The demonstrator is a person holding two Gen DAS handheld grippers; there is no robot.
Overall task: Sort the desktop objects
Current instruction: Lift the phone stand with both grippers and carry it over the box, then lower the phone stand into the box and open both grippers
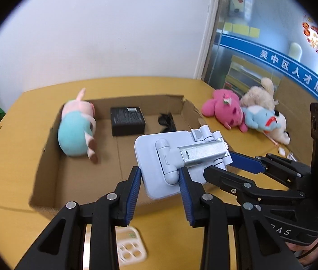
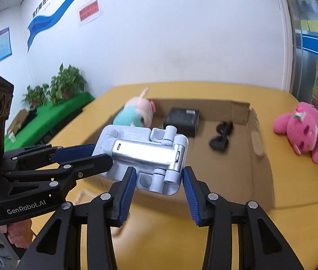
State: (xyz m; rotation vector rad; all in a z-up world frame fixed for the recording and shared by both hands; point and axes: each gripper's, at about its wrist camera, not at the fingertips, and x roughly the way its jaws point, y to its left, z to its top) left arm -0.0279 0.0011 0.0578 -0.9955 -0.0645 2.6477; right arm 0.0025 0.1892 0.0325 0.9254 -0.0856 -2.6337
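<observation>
A pale blue folding phone stand (image 1: 177, 157) with a silver hinge hangs over the front edge of an open cardboard box (image 1: 46, 180). My left gripper (image 1: 160, 173) is shut on the stand's near end. My right gripper (image 2: 157, 175) is shut on its other end, also seen in the right wrist view (image 2: 145, 153). In the left wrist view the right gripper (image 1: 226, 159) reaches in from the right. Inside the box lie a pig plush in a teal dress (image 1: 75, 128), a black box (image 1: 127, 120) and black sunglasses (image 2: 220, 135).
The box sits on a yellow table (image 1: 12, 157). A pink plush (image 1: 226, 110), a beige plush (image 1: 260, 94) and a blue-and-white plush (image 1: 264, 119) lie at the table's right. A white calculator-like object (image 1: 129, 245) lies near the front edge. Potted plants (image 2: 66, 83) stand behind left.
</observation>
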